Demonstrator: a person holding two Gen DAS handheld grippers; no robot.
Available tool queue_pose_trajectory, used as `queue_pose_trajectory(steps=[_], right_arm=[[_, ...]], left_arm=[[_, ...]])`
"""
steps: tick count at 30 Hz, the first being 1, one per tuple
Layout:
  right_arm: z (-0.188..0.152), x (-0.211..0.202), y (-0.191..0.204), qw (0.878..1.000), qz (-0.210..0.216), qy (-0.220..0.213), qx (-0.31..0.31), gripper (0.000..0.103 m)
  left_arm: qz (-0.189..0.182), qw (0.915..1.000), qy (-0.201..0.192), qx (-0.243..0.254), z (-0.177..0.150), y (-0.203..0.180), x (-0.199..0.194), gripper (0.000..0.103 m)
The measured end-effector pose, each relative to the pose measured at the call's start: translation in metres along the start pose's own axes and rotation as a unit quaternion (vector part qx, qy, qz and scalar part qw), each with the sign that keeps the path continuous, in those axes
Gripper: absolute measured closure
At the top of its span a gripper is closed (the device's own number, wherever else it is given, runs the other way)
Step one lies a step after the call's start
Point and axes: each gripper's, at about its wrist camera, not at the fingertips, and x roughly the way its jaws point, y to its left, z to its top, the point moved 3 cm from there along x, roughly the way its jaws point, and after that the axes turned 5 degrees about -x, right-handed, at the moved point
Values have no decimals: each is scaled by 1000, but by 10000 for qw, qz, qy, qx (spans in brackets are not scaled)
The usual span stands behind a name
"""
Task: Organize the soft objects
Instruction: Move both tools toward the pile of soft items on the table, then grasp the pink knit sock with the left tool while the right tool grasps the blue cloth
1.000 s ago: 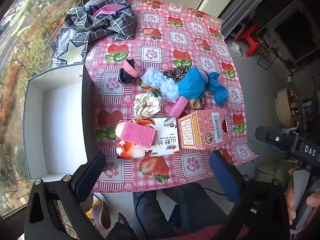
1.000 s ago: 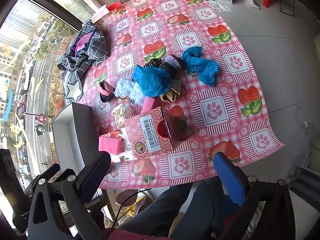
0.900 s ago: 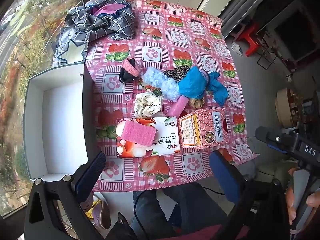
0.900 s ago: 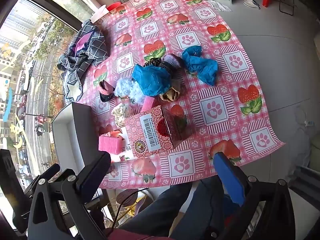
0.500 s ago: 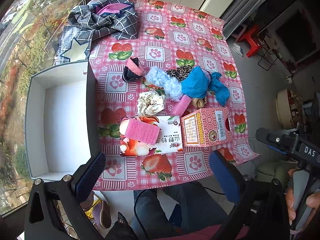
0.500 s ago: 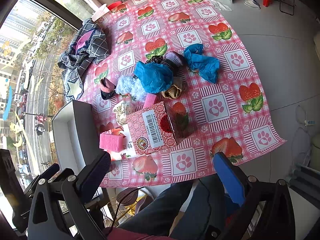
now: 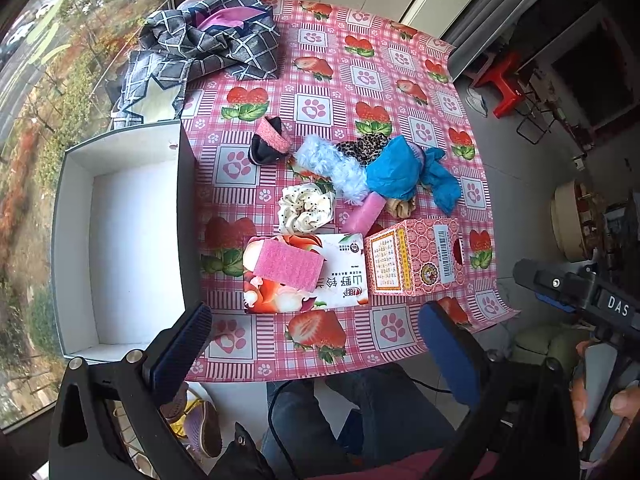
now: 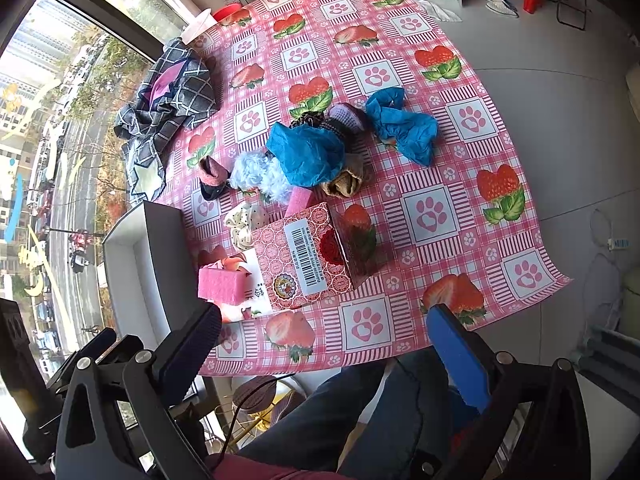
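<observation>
A pile of soft things lies mid-table: a blue cloth (image 7: 396,174) (image 8: 308,152), a fluffy pale-blue piece (image 7: 336,168), a cream dotted scrunchie (image 7: 306,208), a pink-and-black sock (image 7: 268,144) and a pink roll (image 7: 366,212). A pink sponge (image 7: 288,266) (image 8: 222,284) rests on a flat tissue pack (image 7: 340,280). An open white box (image 7: 120,240) stands at the table's left. My left gripper (image 7: 316,344) and right gripper (image 8: 324,344) are both open and empty, held above the table's near edge.
A pink patterned carton (image 7: 412,256) (image 8: 304,256) stands beside the tissue pack. A checked dark garment (image 7: 208,48) lies at the far left. A second blue cloth (image 8: 404,126) lies to the right of the pile. The person's legs (image 7: 340,412) are below the near edge.
Both grippers have drifted slightly nearer the table; the objects have shifted a little in view. Nothing on the table has moved.
</observation>
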Motion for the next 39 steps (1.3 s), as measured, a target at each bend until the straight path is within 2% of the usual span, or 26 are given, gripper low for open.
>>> queue_pose_trajectory(steps=[11,15,19,20,25,28,33,39], right_arm=[[1,1,0,10000,-8,17,43,0],[1,2,2,10000,-10,25,49,0],[1,3,0,10000,-29,26,83,0],[2,4,-2,9999,-36,30,120,0],[8,8,-20,9995,-39,56,306,0],[12,11,-33,9990,-7,86,436,0],[22,24,-51,9980,69,210,585,0],[46,48,-72,9963,116,474,712,0]], left_arm=[[39,10000,-76,-3,1,3,0,0],[-136,9998,117,-102,1,10,4,0],[-92,9997,187,-116,3,14,11,0],[-130,9997,175,-130,4,15,12,0],[171,9993,272,-177,9,23,19,0],[83,9991,323,-258,13,25,25,0],[307,9968,610,-427,24,26,40,0],[267,9940,854,-624,45,19,55,0]])
